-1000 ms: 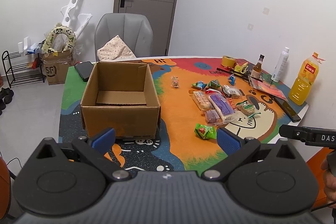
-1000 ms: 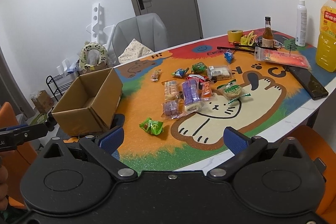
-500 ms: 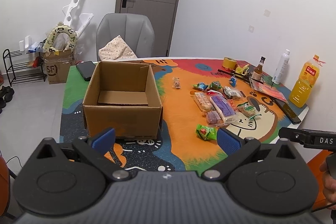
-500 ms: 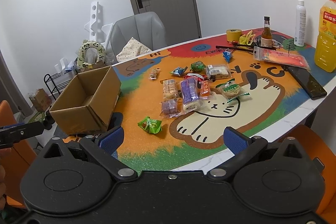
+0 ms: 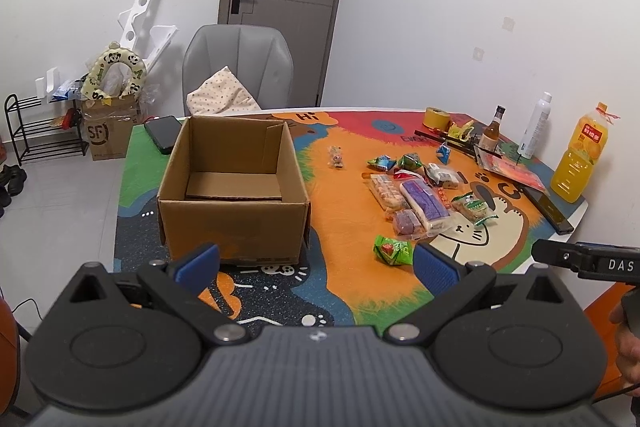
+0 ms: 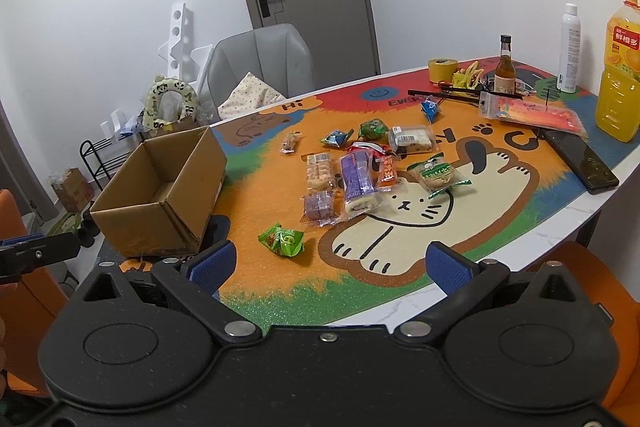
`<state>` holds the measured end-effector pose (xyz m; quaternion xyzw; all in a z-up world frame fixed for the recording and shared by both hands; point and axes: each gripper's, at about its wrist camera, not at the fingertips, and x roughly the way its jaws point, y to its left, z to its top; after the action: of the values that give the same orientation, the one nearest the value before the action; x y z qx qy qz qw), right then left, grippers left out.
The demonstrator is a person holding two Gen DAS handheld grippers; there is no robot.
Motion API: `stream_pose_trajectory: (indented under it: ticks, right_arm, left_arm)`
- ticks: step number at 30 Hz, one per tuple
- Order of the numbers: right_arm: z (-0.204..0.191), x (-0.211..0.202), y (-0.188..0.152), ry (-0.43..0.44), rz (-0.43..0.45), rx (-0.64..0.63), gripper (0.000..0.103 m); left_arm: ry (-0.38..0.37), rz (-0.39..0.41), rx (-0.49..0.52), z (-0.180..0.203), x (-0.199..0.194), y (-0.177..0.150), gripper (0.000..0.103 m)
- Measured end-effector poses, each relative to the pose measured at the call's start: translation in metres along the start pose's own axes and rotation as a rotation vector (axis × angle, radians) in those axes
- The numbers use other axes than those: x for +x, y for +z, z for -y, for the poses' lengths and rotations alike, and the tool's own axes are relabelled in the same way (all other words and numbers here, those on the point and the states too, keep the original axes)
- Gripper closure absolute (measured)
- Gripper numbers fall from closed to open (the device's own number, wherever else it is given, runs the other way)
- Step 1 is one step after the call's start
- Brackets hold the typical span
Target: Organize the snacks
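An open, empty cardboard box (image 5: 234, 187) stands on the left of the colourful cat mat (image 5: 344, 291); it also shows in the right wrist view (image 6: 160, 195). Several wrapped snacks lie in a loose cluster to its right: a green packet (image 5: 393, 251) nearest me, a purple bar (image 5: 425, 201), a biscuit pack (image 5: 387, 189) and a small packet (image 5: 336, 157) apart. The green packet (image 6: 282, 239) and purple bar (image 6: 358, 179) also show in the right wrist view. My left gripper (image 5: 316, 263) is open and empty, held before the table's near edge. My right gripper (image 6: 330, 263) is open and empty too.
At the table's far right stand an orange juice bottle (image 5: 578, 157), a white spray bottle (image 5: 534, 127), a brown bottle (image 5: 491, 133) and a tape roll (image 5: 437, 117). Dark phones lie at the right edge (image 5: 549, 209) and behind the box (image 5: 162, 133). A grey chair (image 5: 238, 67) stands behind.
Both grippers have drawn back and up a little, so the table looks slightly farther away. Nothing on the table has moved. Both stay open.
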<state>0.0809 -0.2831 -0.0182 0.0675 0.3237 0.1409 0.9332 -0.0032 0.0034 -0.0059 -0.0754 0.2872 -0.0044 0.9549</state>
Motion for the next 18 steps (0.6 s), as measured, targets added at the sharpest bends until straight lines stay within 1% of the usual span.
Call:
stream_pose_trajectory:
  ticks: [8,13,18]
  right_arm:
    - [0.002,0.000,0.005,-0.037,0.019,-0.022,0.000]
    - [0.003,-0.002,0.011,-0.073,0.054,-0.058,0.000]
    - [0.013,0.005,0.013,-0.086,0.054,-0.047,0.000]
  left_arm:
    - [-0.026,-0.008,0.006,-0.002,0.006,0.008,0.001]
    - [-0.054,-0.003,0.013,0.010,0.021,0.021,0.001]
    - [-0.081,-0.014,0.021,0.024,0.041,0.024,0.001]
